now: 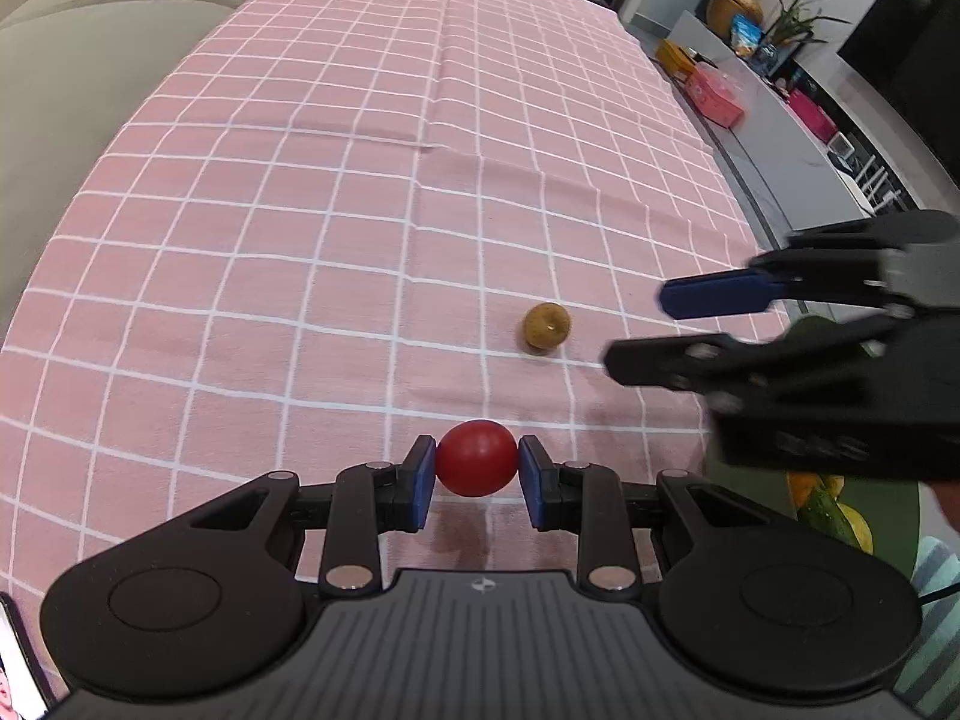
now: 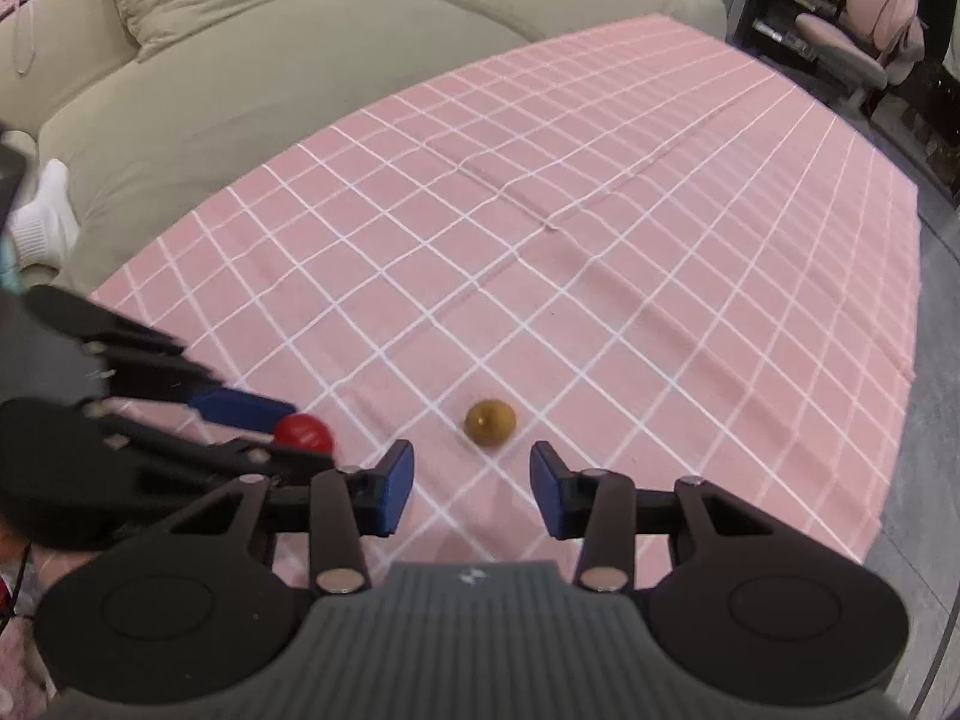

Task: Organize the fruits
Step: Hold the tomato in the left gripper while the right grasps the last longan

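Note:
My left gripper (image 1: 477,471) is shut on a small red round fruit (image 1: 476,457), held just above the pink checked cloth (image 1: 300,210). It also shows in the right wrist view (image 2: 303,431) between the left gripper's blue pads. A small brown round fruit (image 1: 546,326) lies on the cloth ahead and to the right. My right gripper (image 2: 471,483) is open and empty, with the brown fruit (image 2: 490,422) just beyond its fingertips. In the left wrist view the right gripper (image 1: 636,330) reaches in from the right, close to the brown fruit.
A beige sofa (image 2: 240,60) borders the far side of the cloth. A green plate with yellow and green fruit (image 1: 834,510) sits at the right, partly behind the right gripper. A grey shelf with boxes and plants (image 1: 750,90) runs along the far right.

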Available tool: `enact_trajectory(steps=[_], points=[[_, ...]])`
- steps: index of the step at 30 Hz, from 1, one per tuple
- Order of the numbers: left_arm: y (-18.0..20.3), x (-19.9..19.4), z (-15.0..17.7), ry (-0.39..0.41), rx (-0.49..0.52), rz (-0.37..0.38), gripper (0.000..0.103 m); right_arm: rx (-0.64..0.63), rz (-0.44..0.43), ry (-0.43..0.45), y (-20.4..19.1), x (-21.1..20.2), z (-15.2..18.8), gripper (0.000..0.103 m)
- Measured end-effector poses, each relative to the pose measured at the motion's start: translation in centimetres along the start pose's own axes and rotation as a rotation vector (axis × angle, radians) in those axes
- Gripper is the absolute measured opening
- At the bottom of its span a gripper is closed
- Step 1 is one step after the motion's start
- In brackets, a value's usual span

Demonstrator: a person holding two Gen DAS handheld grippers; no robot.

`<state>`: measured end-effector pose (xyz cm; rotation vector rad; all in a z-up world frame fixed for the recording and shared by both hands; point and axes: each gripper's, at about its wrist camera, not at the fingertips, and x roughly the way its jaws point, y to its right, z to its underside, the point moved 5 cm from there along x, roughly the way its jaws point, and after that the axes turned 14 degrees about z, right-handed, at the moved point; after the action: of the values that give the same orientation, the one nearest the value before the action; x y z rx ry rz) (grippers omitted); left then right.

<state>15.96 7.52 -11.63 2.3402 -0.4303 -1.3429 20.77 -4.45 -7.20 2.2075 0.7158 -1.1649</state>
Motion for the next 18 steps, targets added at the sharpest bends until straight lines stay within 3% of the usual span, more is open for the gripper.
enact_trajectory(steps=[8, 18], points=[[-1.1, -0.5, -0.4, 0.023, -0.044, 0.011, 0.033, -0.001, 0.011, -0.067, -0.9, 4.7, -1.3, 0.031], [-1.3, -0.5, -0.3, 0.031, -0.065, 0.027, 0.033, -0.011, 0.03, -0.092, -1.2, 6.9, -1.5, 0.022]])
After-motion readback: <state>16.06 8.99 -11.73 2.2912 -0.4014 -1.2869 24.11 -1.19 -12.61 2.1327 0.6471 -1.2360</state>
